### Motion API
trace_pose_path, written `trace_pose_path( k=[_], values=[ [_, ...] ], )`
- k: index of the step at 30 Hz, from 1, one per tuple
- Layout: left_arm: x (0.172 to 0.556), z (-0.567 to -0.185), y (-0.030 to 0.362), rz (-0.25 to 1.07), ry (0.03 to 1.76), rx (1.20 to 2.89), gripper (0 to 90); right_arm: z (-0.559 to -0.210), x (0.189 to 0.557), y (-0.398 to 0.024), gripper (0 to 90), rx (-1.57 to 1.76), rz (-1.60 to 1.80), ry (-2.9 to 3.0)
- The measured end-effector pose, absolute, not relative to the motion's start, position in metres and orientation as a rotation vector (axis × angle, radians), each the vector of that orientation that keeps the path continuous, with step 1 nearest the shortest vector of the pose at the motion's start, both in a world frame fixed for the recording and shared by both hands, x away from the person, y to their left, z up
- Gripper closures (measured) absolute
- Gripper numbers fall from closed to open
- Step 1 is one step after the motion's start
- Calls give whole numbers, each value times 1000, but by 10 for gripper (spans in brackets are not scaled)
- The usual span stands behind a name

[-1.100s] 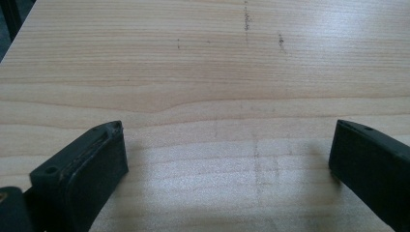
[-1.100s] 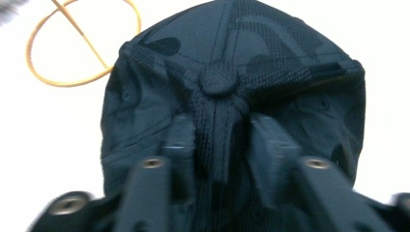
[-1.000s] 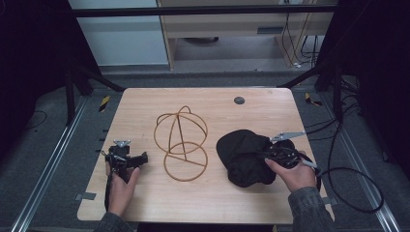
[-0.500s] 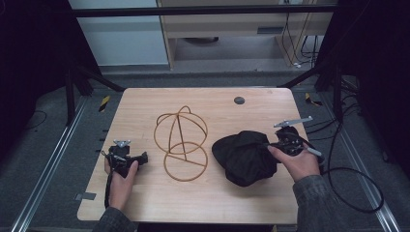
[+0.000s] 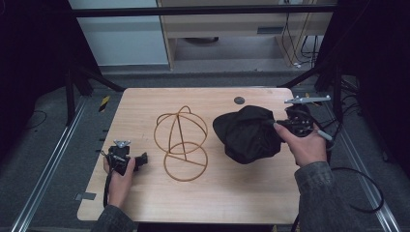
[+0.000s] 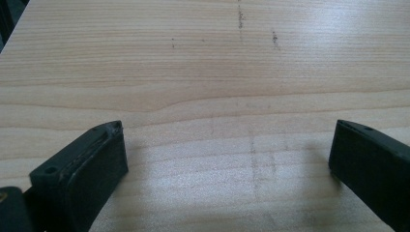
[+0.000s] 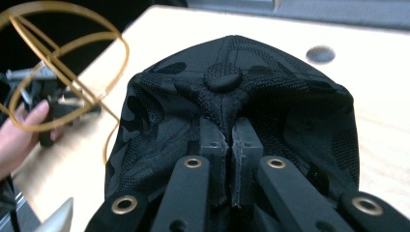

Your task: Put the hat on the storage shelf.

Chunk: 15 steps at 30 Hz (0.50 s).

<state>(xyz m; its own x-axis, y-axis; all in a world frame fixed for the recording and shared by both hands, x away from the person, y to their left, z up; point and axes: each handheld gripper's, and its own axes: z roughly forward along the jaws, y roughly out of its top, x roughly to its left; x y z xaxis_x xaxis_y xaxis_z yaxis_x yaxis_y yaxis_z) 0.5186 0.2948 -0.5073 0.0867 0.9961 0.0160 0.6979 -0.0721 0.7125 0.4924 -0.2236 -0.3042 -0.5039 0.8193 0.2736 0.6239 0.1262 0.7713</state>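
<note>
Cap (image 5: 249, 134), black fabric, is sitting on the right half of the desk (image 5: 217, 203), nearer the far right corner, bunched and lifted on its right side. Right tool (image 5: 283, 124) is clamping it: in the right gripper view the two jaws are pressing together on a fold of the cap (image 7: 232, 96) just below the crown button (image 7: 221, 77). Compared with a second ago, the cap is sitting further toward the far edge and standing taller, and the right hand (image 5: 304, 145) is higher up the right side of the desk, so the lift looks under way and the grip seems to be holding. Likely heading for the wire stand (image 5: 181, 142), which is standing at desk centre, just left of the cap and not touching it as far as the high view tells.

Left tool (image 5: 142, 158) is resting near the left edge, toward the near left corner, well apart from the stand; left hand (image 5: 118, 176) is in the same spot as before. Left gripper view is showing both jaws wide apart over bare wood (image 6: 208, 72), nothing between them.

Right gripper view is giving the pinch point, seams and mesh texture that the high view is too dark to resolve; it is also catching the stand's gold loops (image 7: 63, 58) with the left hand (image 7: 19, 130) behind. High view alone is giving the layout, plus the round hole (image 5: 239, 100) near the far edge.
</note>
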Motion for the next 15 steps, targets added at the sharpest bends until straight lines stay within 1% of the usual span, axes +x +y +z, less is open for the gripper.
trace_pose_path(
  k=[2,5,15],
  values=[
    [519,-507,295,715,1665,1828,0,-299,492,-224,863,1429,1328,2167],
    [519,-507,295,714,1665,1825,0,-278,494,-224,863,1399,1353,2127],
    [516,-508,295,711,1649,1834,0,-245,500,-217,864,1377,1404,2063]
  ],
)
